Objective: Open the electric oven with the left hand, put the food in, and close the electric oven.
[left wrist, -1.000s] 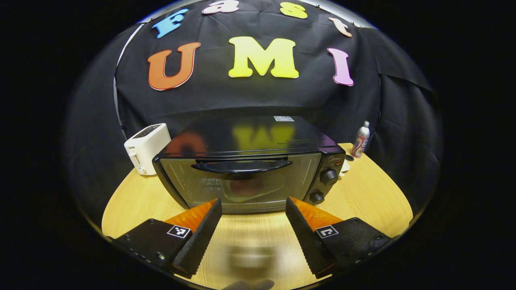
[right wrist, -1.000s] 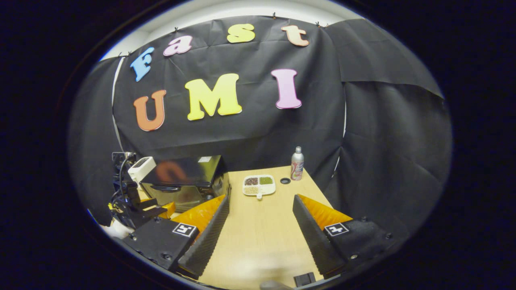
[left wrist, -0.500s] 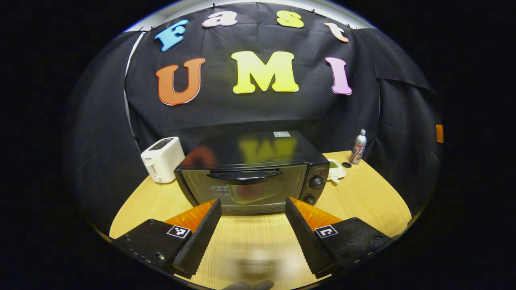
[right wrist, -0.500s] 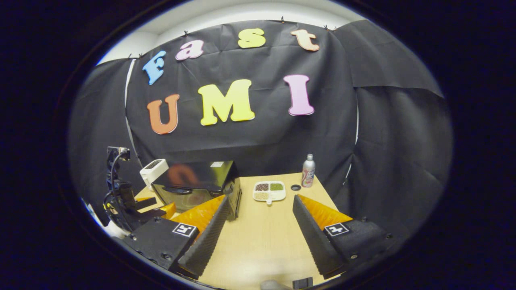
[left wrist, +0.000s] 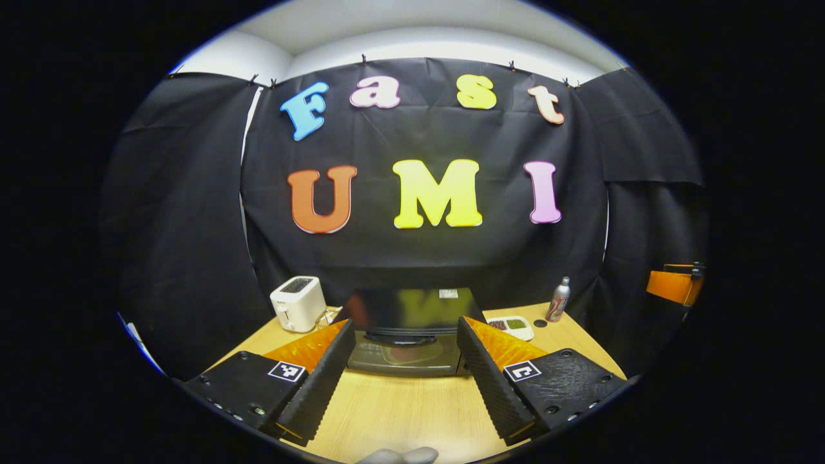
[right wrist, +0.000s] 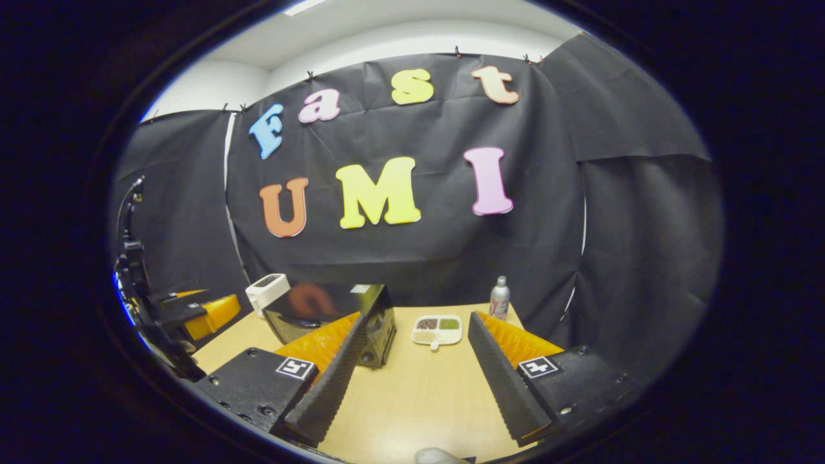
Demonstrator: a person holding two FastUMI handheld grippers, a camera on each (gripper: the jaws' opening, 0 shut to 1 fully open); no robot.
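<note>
Facing the electric oven (left wrist: 405, 335) head-on in the left gripper view: it sits toward the back of the wooden table (left wrist: 399, 412), door closed, its handle (left wrist: 401, 338) running across the upper front. I make out a reddish shape behind the glass but cannot tell what it is. My left gripper (left wrist: 405, 377) hangs well short of the door, fingers spread wide with nothing between them; a bare strip of tabletop lies between the fingertips and the oven's front edge.

Left of the oven stands a white toaster (left wrist: 298, 312), just beside its corner. On the right sit a divided white dish (right wrist: 437, 329) of grains and a slim bottle (right wrist: 499, 298) near the back edge, both apart from the oven.

My right gripper (right wrist: 416, 380) is likewise released and empty, over open table to the right of the oven's side wall. The right gripper view catches the left gripper at its far-left edge.
</note>
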